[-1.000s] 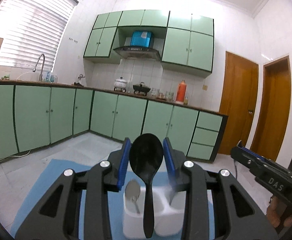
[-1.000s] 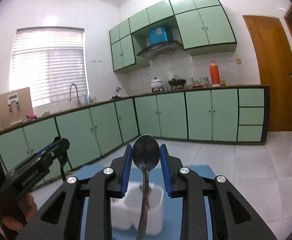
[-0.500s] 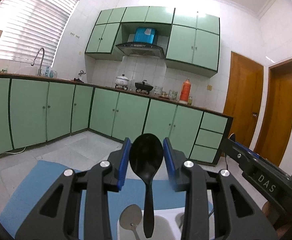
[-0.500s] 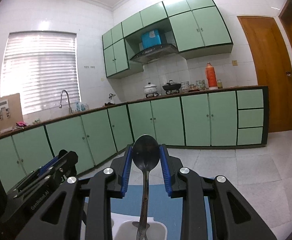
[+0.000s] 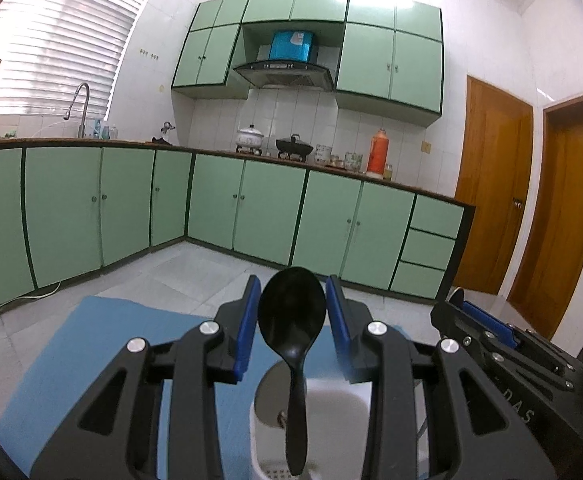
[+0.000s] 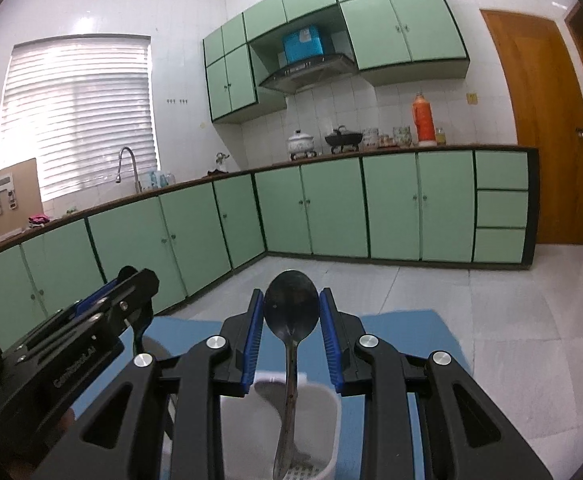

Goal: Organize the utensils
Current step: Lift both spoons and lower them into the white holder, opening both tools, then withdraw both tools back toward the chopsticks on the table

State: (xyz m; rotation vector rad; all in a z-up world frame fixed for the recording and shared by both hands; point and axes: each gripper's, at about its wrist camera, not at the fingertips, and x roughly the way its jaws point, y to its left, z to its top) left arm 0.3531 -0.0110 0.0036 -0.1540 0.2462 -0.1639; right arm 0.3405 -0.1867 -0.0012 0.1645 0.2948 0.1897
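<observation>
1. On the left, the left gripper [image 5: 292,298] grasps a black spoon [image 5: 292,316]. Its blue pads sit on either side of the bowl, which stands upright and faces the camera.
2. The black spoon's handle hangs straight down from the bowl, and its lower end reaches inside the white utensil holder [image 5: 331,408] directly below. A perforated floor shows at the bottom of that compartment.
3. The holder stands on a blue mat [image 5: 103,344] laid over the pale tiled floor [image 5: 179,272].
4. At the right edge of the left wrist view, the right gripper [image 5: 457,300] comes in beside the holder, its blue pad just visible.
5. In the right wrist view, the left gripper [image 6: 131,284] shows at the left edge, close beside the holder.
6. The right gripper [image 6: 291,308] grasps a metal spoon [image 6: 290,312], bowl up between the blue pads and facing the camera.
7. The metal spoon's handle drops into the white utensil holder [image 6: 323,412], with its tip low inside the compartment, near the perforated floor.
8. Behind everything runs a green cabinet row [image 6: 331,208] under a dark counter, with an orange thermos [image 6: 423,120] standing towards the right end.
9. Furthest right is a wooden door [image 6: 531,120].
</observation>
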